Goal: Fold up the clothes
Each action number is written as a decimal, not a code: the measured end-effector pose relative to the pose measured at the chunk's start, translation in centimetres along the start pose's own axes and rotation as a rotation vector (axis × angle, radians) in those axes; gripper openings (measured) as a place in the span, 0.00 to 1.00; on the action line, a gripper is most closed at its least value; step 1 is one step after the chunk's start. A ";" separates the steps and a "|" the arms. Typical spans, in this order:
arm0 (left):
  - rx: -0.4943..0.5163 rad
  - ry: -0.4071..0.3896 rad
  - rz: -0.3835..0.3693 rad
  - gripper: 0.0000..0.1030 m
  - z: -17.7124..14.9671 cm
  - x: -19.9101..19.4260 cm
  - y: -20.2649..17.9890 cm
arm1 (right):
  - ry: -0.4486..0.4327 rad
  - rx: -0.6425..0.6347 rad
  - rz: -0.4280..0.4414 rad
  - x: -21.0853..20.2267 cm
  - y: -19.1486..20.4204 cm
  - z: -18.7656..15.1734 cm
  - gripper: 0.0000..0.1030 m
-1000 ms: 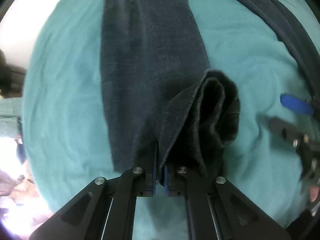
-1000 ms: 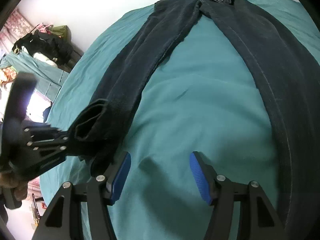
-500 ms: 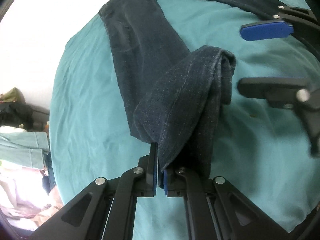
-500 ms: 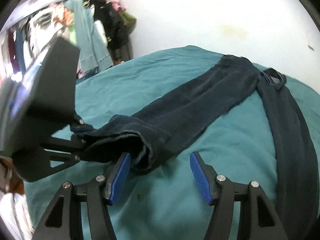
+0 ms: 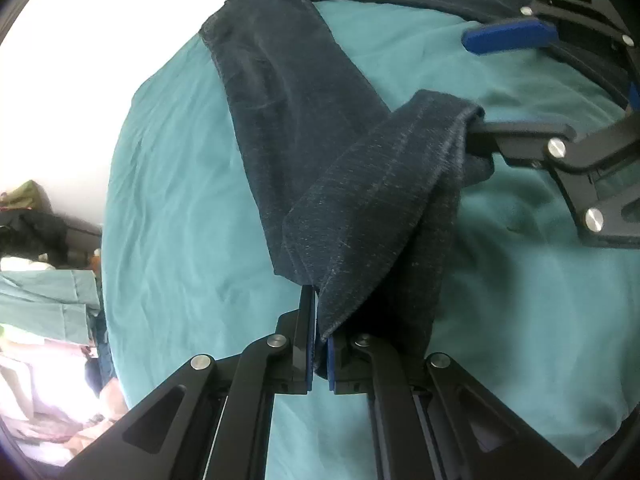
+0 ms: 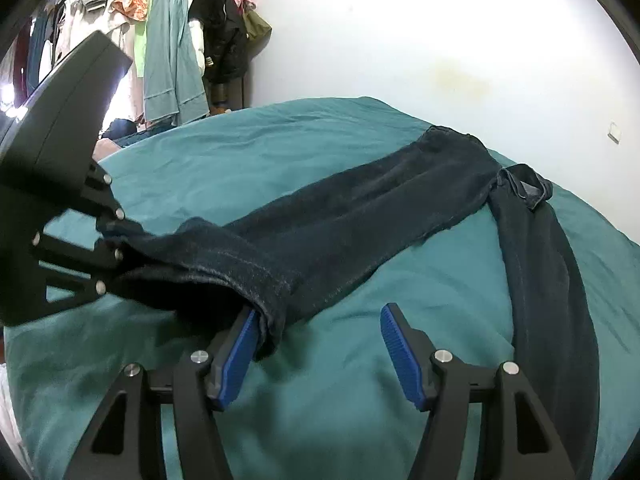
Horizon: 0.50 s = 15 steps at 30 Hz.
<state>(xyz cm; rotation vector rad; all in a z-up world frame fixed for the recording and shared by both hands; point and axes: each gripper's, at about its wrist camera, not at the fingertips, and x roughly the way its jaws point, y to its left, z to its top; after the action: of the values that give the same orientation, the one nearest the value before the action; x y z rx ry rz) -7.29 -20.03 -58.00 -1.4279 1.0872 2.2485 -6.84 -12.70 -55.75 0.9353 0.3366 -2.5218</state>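
Left wrist view shows the left claw [image 5: 318, 344] pinched tight on the hem corner of the dark blue denim jeans [image 5: 280, 92], low in the middle of the frame. The jeans lie spread on a teal bed sheet [image 5: 168, 184], with one leg running from the top of the frame down to the claw, and the waist far off at the top edge. The right claw [image 5: 476, 80] reaches in from the upper right; its jaws stand wide apart, and one finger is tucked inside the open leg end while the other blue pad hangs free above. In the right wrist view, the same right claw [image 6: 324, 344] has the hem draped over its left pad, and nothing is squeezed between the pads. Denim looks thick and a bit heavy, so it should sag and pull when lifted, yet it bends softly. The hem corners look like the best spots to hold. The bed has lots of open room in the middle of the frame. A rack of hanging clothes [image 6: 168, 36] stands far away in the upper left.
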 end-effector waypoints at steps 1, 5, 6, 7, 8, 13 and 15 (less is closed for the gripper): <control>-0.003 0.000 0.001 0.04 0.0 0.0 0.1 | -0.005 -0.004 0.008 -0.2 0.0 -0.1 0.57; -0.026 0.009 -0.002 0.04 -0.3 0.6 -3.5 | -0.026 -0.061 0.000 -1.5 0.3 -0.8 0.58; -0.025 0.009 -0.003 0.04 -0.3 0.6 -3.6 | -0.019 -0.070 0.001 -1.5 0.3 -1.0 0.58; -0.025 0.009 -0.004 0.04 -0.4 0.7 -3.6 | -0.015 -0.071 0.001 -1.3 0.4 -1.0 0.58; -0.024 0.010 -0.005 0.04 -0.5 0.7 -3.5 | -0.011 -0.077 0.003 -1.1 0.5 -1.1 0.58; -0.020 0.021 -0.011 0.04 -0.8 1.1 -3.7 | 0.009 -0.090 -0.018 0.9 1.1 -1.2 0.58; -0.014 0.024 -0.011 0.04 -1.0 1.1 -3.7 | 0.017 -0.101 -0.006 1.7 1.4 -1.0 0.58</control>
<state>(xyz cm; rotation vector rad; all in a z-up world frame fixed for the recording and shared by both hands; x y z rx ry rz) -5.01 -18.40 -60.87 -1.4669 1.0703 2.2415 -6.77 -14.08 -57.70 0.9183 0.4677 -2.4787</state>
